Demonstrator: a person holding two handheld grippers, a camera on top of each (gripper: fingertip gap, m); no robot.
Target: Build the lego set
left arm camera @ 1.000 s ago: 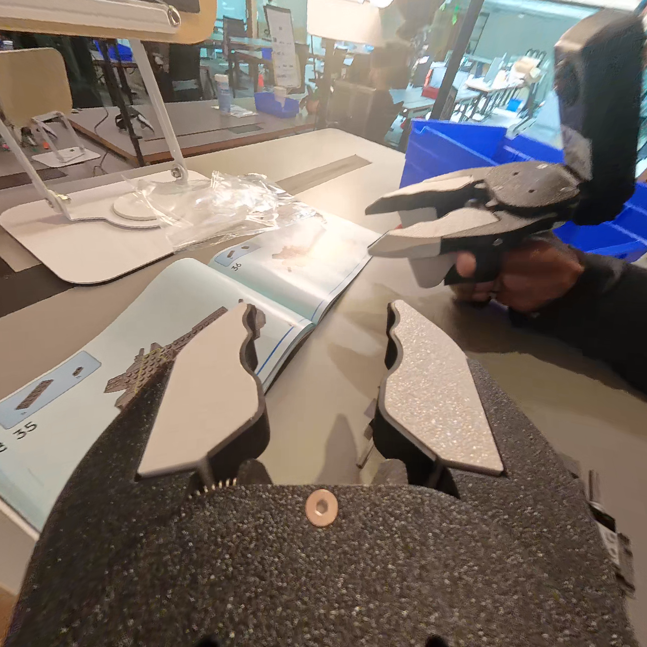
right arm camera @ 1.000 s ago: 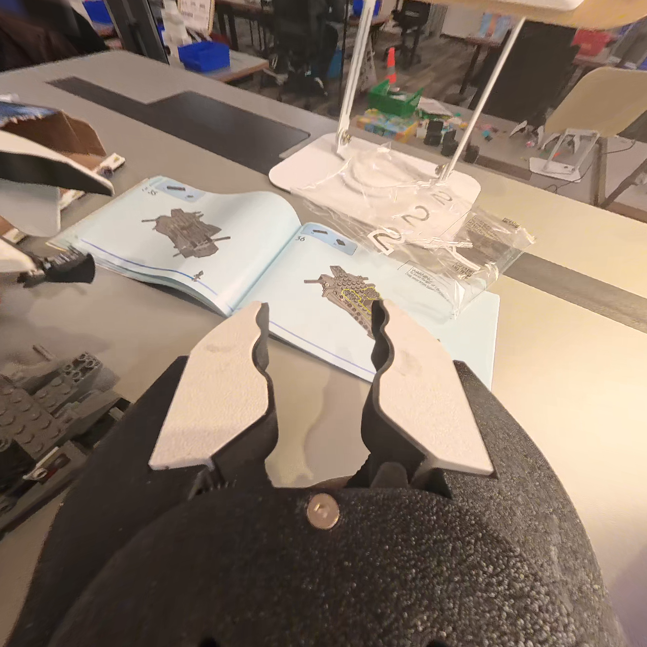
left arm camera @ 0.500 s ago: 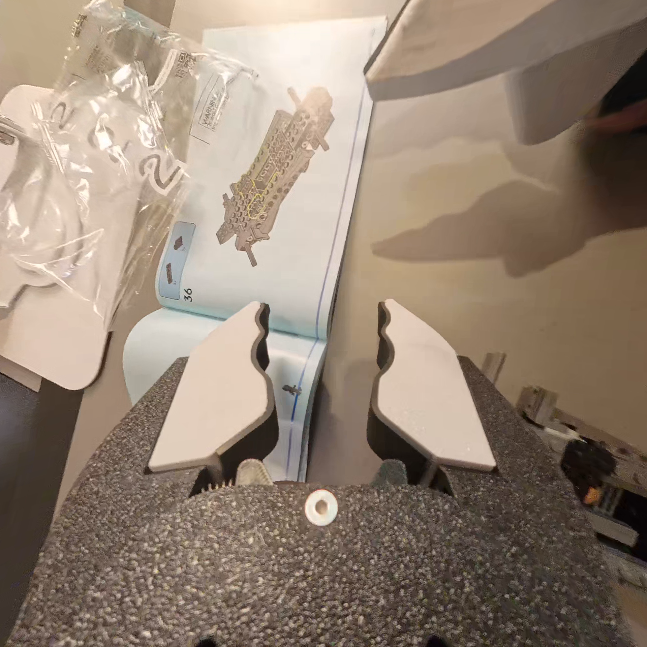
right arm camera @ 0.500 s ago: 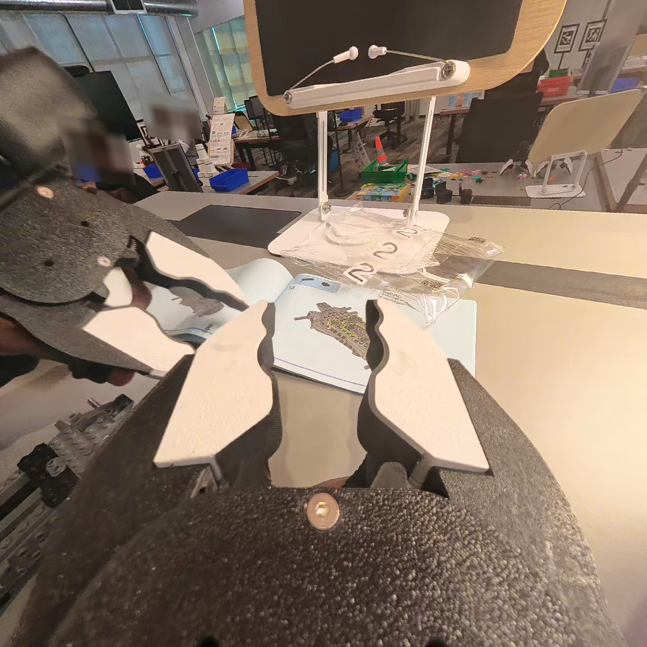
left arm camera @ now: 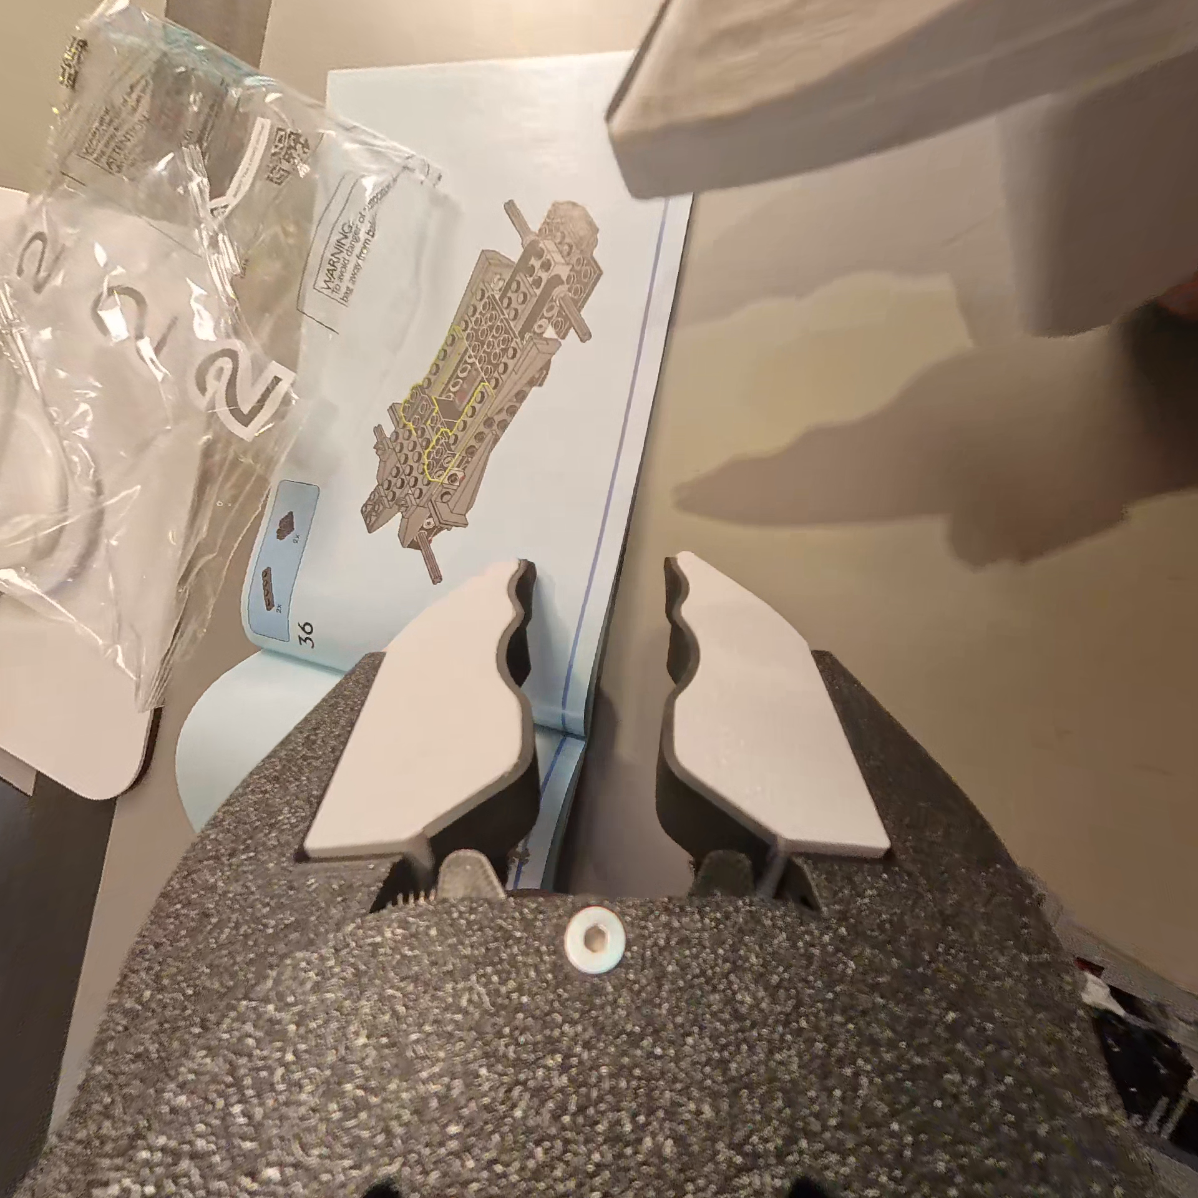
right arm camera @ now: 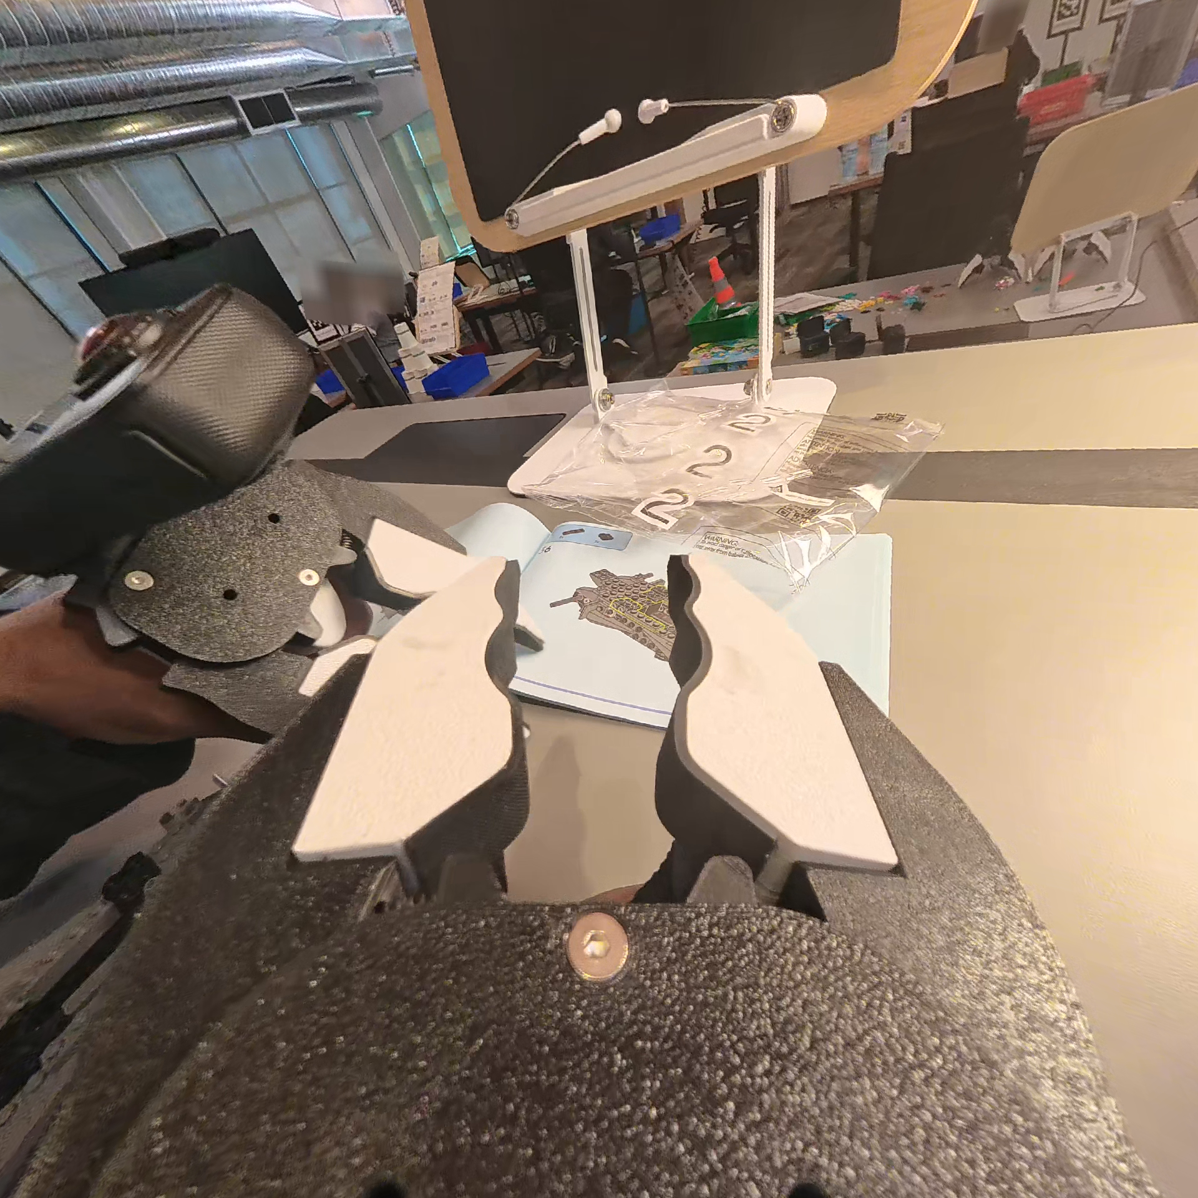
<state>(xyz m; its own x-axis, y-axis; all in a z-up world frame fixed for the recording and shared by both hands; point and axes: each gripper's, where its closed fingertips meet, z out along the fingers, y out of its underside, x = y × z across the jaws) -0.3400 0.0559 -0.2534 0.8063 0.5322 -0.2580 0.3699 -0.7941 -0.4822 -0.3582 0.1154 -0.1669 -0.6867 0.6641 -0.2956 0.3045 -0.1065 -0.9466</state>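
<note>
My left gripper (left arm camera: 599, 570) is open and empty, pointing down over the right edge of an open light-blue instruction booklet (left arm camera: 486, 259) on the table. My right gripper (right arm camera: 588, 570) is open and empty too, held above the table and facing the same booklet (right arm camera: 836, 622). The left gripper (right arm camera: 227, 583) shows at the left of the right wrist view, held in a hand, its fingers close beside my right one. A pale finger of the right gripper (left arm camera: 843, 84) crosses the top right of the left wrist view. Nothing lies between either pair of pads.
A crumpled clear plastic bag (left arm camera: 149, 292) lies on the booklet's far page and on a white stand base (right arm camera: 551, 467). The stand carries a wood-rimmed dark board (right arm camera: 681, 97). Dark grey bricks (right arm camera: 129, 875) lie at the table's near left. Desks and bins stand behind. One gripper's finger ends stand about 11 cm off the other's.
Both jaws have narrowed on air. My left gripper has tipped down over the booklet and moved close to the right gripper. My right gripper has tilted up to a more level view.
</note>
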